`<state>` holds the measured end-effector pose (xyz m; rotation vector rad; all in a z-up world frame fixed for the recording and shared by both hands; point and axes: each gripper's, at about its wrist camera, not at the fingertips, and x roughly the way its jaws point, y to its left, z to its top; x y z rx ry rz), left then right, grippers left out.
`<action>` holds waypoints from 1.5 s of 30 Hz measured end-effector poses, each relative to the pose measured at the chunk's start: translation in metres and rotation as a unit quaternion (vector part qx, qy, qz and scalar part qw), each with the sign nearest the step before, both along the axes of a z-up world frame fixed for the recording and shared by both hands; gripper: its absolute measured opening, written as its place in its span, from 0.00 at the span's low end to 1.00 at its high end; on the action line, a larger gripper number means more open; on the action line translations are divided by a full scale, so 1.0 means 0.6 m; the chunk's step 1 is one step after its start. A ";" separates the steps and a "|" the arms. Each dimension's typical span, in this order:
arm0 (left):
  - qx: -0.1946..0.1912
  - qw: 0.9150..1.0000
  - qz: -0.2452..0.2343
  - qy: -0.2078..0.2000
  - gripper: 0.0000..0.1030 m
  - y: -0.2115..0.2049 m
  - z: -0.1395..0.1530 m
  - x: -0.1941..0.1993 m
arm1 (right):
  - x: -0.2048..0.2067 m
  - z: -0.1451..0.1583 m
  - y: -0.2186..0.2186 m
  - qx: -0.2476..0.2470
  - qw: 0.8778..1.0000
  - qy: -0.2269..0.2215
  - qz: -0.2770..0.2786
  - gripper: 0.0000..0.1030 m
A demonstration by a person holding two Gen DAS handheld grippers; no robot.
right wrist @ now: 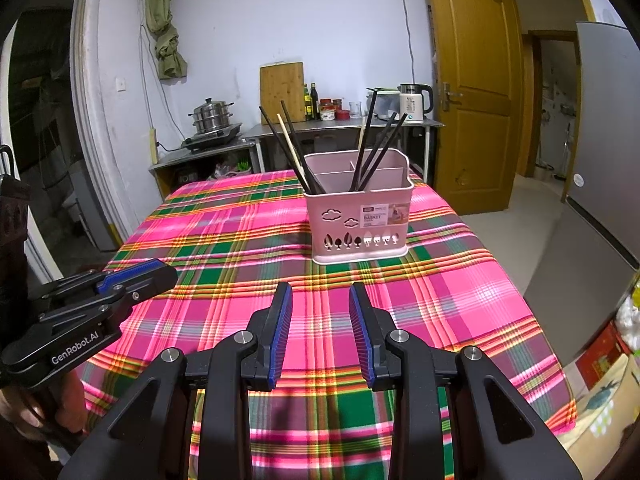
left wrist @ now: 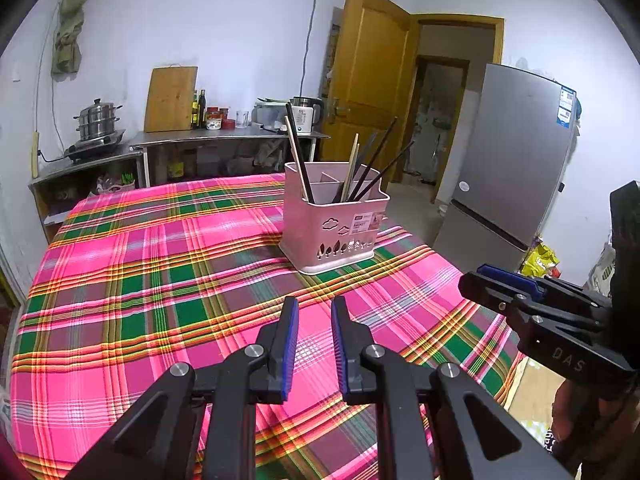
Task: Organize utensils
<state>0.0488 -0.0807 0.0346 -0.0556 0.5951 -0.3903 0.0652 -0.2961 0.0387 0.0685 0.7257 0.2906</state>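
Note:
A pink plastic utensil basket (left wrist: 334, 236) (right wrist: 360, 220) stands upright on the plaid tablecloth (left wrist: 160, 280) (right wrist: 240, 240), toward its far side. Several dark and pale chopsticks (left wrist: 360, 172) (right wrist: 372, 152) stand in its compartments, leaning outward. My left gripper (left wrist: 314, 308) is open and empty, a little above the cloth, well short of the basket. My right gripper (right wrist: 320, 294) is open and empty, also short of the basket. Each gripper shows at the edge of the other's view: the right one (left wrist: 476, 276), the left one (right wrist: 168, 270).
A steel counter (left wrist: 224, 136) at the back wall holds a steamer pot (left wrist: 98, 120), a cutting board (left wrist: 170, 98), bottles and a kettle (left wrist: 306, 114). A grey fridge (left wrist: 512, 160) stands right of the table. A wooden door (right wrist: 472, 80) is open behind.

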 end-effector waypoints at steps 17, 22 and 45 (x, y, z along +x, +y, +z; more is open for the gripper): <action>-0.001 1.000 0.000 -0.001 0.15 -0.001 0.000 -0.002 | -0.001 0.000 -0.001 0.000 1.000 0.001 0.001 0.30; 0.000 1.000 0.000 -0.001 0.15 -0.002 0.000 -0.002 | -0.001 0.001 -0.001 0.000 1.000 0.001 0.001 0.30; -0.006 1.000 -0.007 0.007 0.15 -0.003 -0.005 -0.004 | -0.004 -0.001 0.001 -0.002 1.000 0.003 0.003 0.30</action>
